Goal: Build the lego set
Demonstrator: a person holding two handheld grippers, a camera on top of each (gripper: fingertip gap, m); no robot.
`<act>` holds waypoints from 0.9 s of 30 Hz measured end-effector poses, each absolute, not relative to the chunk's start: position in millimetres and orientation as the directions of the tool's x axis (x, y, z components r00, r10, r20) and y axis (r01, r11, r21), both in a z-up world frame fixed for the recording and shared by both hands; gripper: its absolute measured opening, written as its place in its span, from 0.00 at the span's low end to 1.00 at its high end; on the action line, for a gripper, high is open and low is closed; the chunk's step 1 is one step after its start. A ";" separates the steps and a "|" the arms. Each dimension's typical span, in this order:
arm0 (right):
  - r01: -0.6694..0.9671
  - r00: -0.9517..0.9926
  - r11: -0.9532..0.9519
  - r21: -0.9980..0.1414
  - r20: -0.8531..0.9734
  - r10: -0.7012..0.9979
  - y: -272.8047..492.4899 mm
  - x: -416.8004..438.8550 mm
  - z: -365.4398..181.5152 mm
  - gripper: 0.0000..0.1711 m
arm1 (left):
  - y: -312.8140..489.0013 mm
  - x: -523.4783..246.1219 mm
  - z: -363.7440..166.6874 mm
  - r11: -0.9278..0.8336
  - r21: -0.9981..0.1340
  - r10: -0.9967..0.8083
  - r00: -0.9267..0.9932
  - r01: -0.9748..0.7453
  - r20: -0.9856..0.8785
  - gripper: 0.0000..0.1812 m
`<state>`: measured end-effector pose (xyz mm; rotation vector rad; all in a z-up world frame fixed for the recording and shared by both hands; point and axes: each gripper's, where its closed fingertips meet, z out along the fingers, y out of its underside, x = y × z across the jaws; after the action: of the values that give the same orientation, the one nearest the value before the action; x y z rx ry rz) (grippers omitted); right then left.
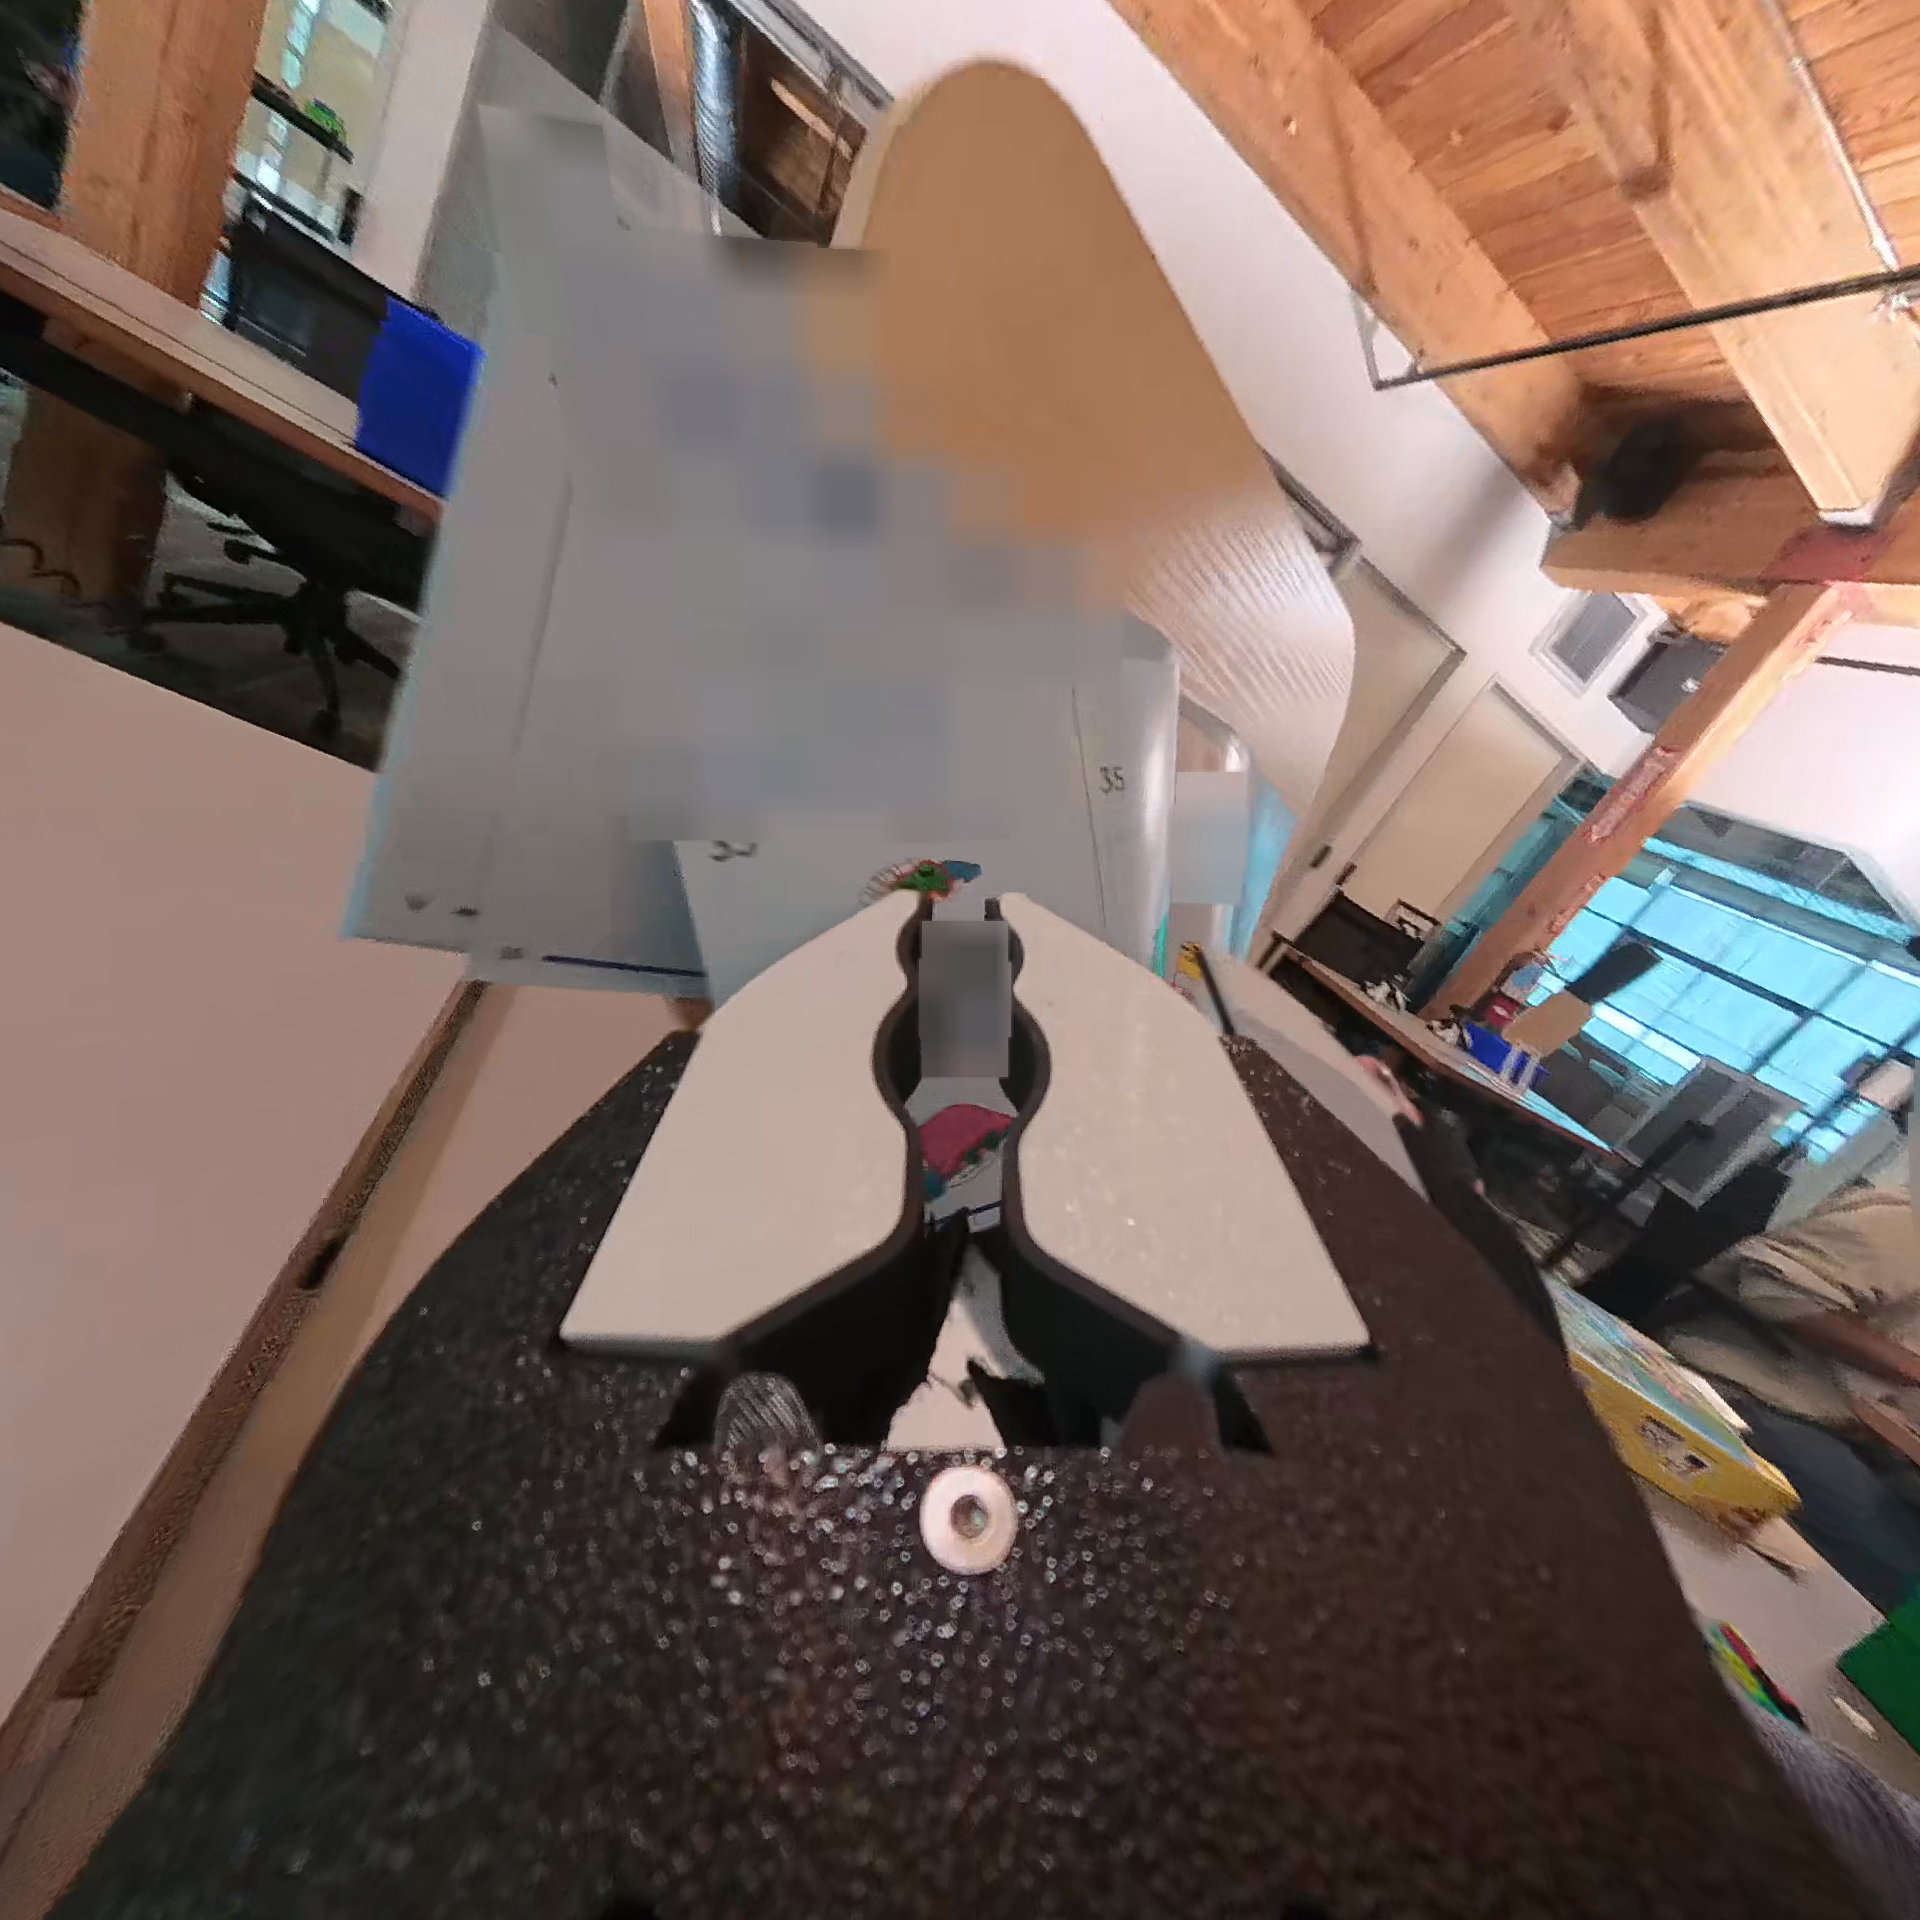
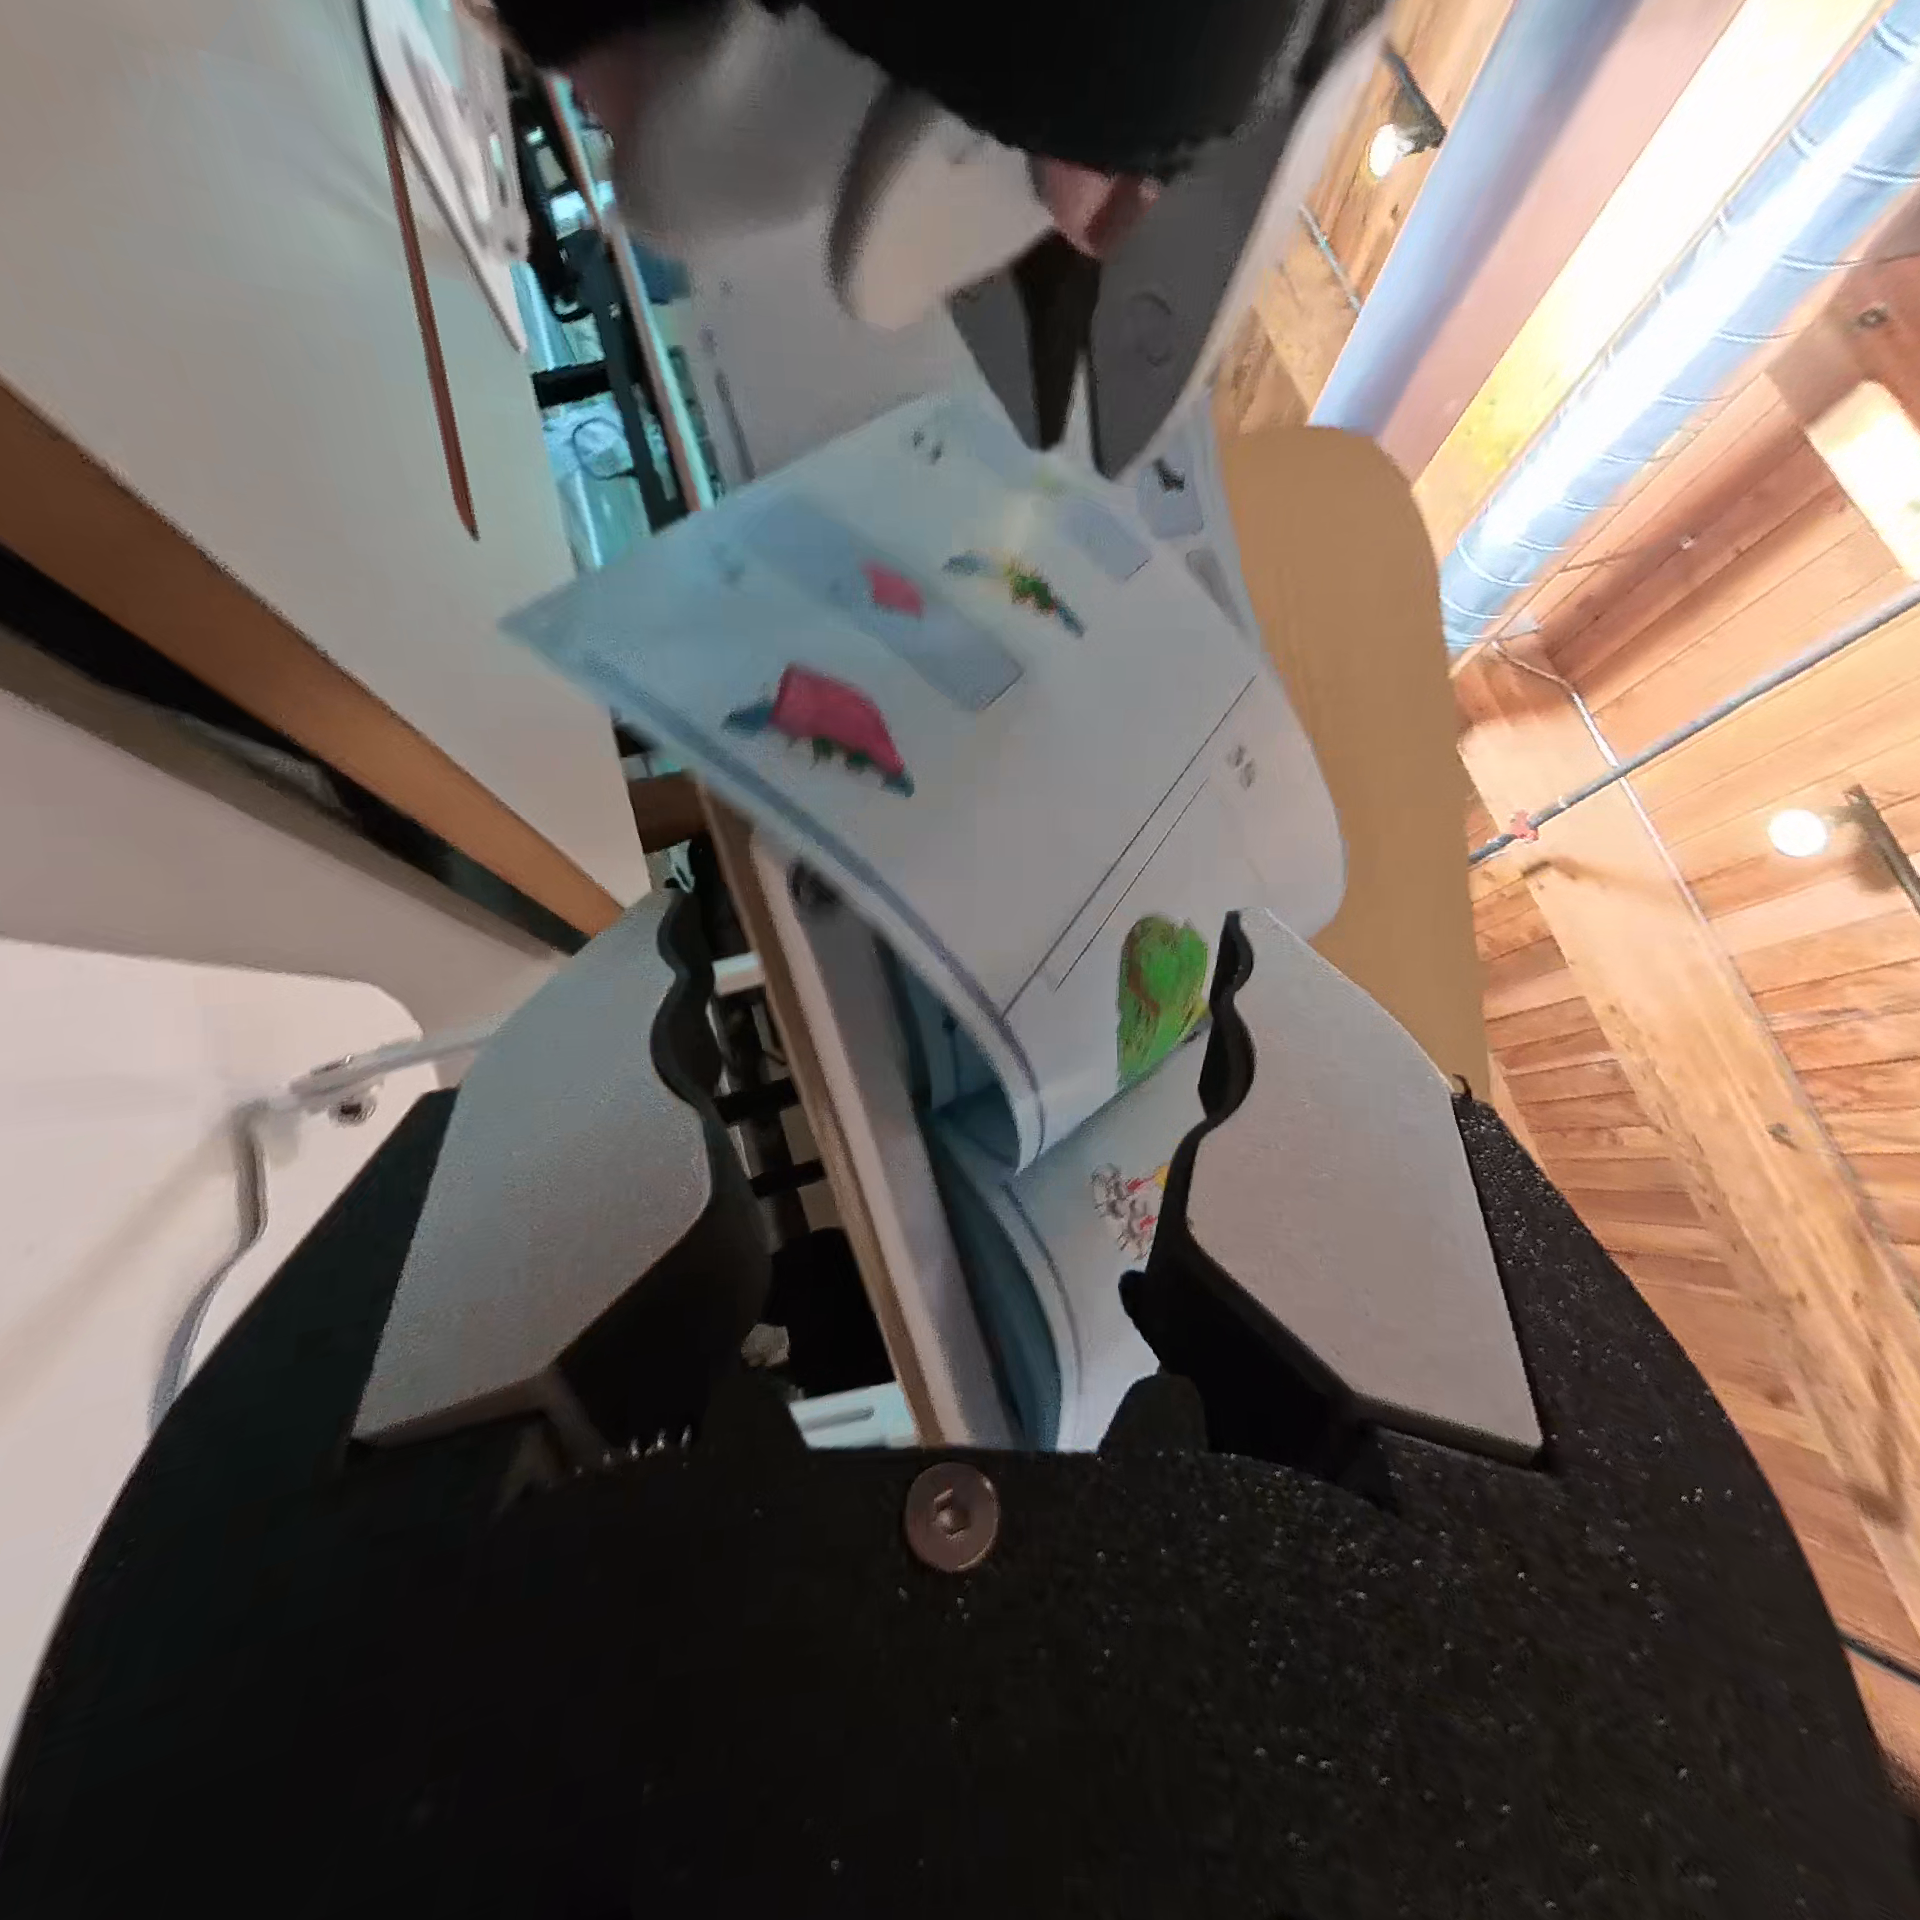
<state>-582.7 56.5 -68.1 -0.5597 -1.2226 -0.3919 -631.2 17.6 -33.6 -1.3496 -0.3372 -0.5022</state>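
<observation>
The lego instruction booklet (image 2: 935,727) hangs open in the air, its pages printed with coloured build pictures and its tan back sheet (image 2: 1340,675) behind them. My left gripper (image 1: 961,914) is shut on a page edge of the booklet (image 1: 727,623), which fills the view ahead. It also shows at the top of the right wrist view (image 2: 1070,416), pinching the top page. My right gripper (image 2: 956,925) is open, with the lower curled pages lying between its fingers; I cannot tell if they touch.
A white table surface (image 1: 156,935) lies at the left. A yellow box (image 1: 1662,1423) and a green plate (image 1: 1881,1673) are at the right edge. A blue bin (image 1: 416,405) stands on a far desk. Wooden beams run overhead. The left gripper's tips are roughly 7 centimeters from the right gripper's.
</observation>
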 end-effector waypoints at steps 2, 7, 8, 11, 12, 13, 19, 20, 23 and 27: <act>0.540 0.353 0.809 -0.234 0.935 0.035 52.6 -584.6 -55.5 0.50 | 1.7 -646.2 -34.8 0.197 -0.838 -0.070 0.860 0.508 0.505 0.05; 0.445 0.517 0.763 -0.470 0.830 0.210 57.6 -564.6 -39.2 0.45 | -9.5 -668.3 -50.9 0.204 -0.835 0.023 0.850 0.512 0.527 0.04; 0.420 0.540 0.752 -0.509 0.806 0.243 58.7 -560.2 -39.0 0.43 | -3.2 -665.3 -54.1 0.173 -0.838 0.013 0.850 0.517 0.527 0.04; 0.371 0.586 0.721 -0.585 0.750 0.307 61.3 -550.1 -40.1 0.39 | 17.3 -658.3 -56.3 0.135 -0.872 0.021 0.878 0.471 0.478 0.03; 0.364 0.595 0.716 -0.596 0.740 0.314 61.6 -547.9 -40.1 0.38 | 24.6 -656.8 -57.6 0.116 -0.888 0.042 0.891 0.445 0.452 0.04; 0.355 0.597 0.718 -0.599 0.736 0.319 60.5 -546.9 -39.8 0.37 | 31.6 -655.1 -58.8 0.094 -0.901 0.057 0.901 0.423 0.429 0.06; 0.347 0.601 0.697 -0.627 0.719 0.348 62.8 -545.3 -38.8 0.35 | 58.4 -655.2 -57.2 0.031 -0.897 0.097 0.892 0.441 0.442 0.26; 0.342 0.603 0.690 -0.638 0.712 0.360 63.5 -545.6 -38.6 0.35 | 60.0 -656.7 -57.0 0.023 -0.898 0.106 0.892 0.439 0.439 0.26; 0.332 0.600 0.680 -0.653 0.703 0.382 63.3 -548.5 -38.0 0.34 | 63.7 -656.6 -57.2 -0.002 -0.902 0.093 0.898 0.432 0.430 0.21; 0.329 0.583 0.678 -0.658 0.706 0.402 60.7 -555.4 -37.0 0.34 | 65.1 -656.9 -59.2 -0.014 -0.894 0.060 0.893 0.448 0.447 0.06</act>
<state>-555.4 60.7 -37.0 -0.8618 -0.9804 0.0494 -656.9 65.1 -59.2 -1.5670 -0.4095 -0.3215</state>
